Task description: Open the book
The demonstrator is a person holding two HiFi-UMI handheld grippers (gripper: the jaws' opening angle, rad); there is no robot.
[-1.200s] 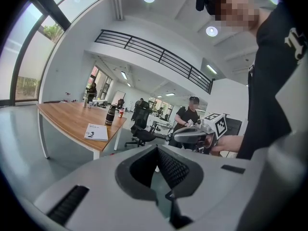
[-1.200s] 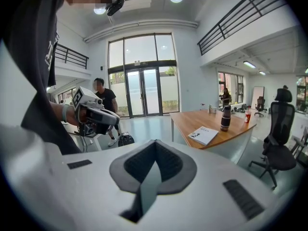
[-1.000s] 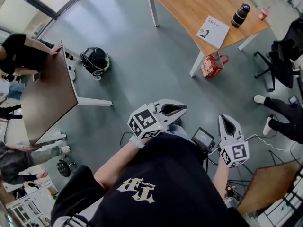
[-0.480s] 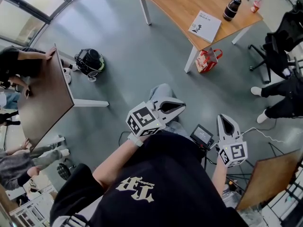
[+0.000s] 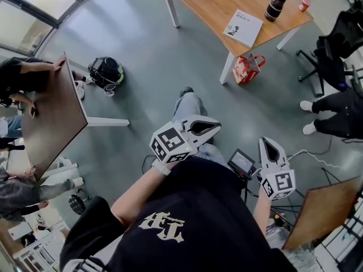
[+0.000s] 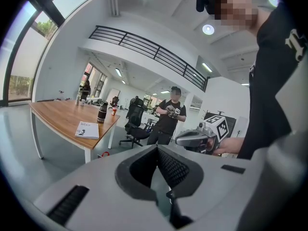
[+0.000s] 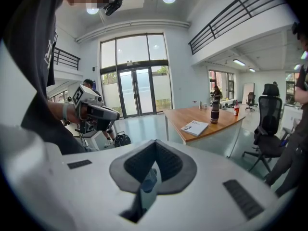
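The white book lies closed near the front edge of the wooden table, far ahead of both grippers. It also shows in the left gripper view as the book and in the right gripper view as the book. My left gripper is held in front of the person's chest, shut and empty, its tips meeting in its own view. My right gripper is held beside it, also shut with nothing in it.
A dark bottle and a red cup stand on the table beyond the book. A red bag leans at the table leg. An office chair and a person's legs are at the right. A dark table and a black bag are at the left.
The person's leg has swung into view ahead of the grippers, and the table has shifted up and left in the head view. Both grippers stay shut and empty.
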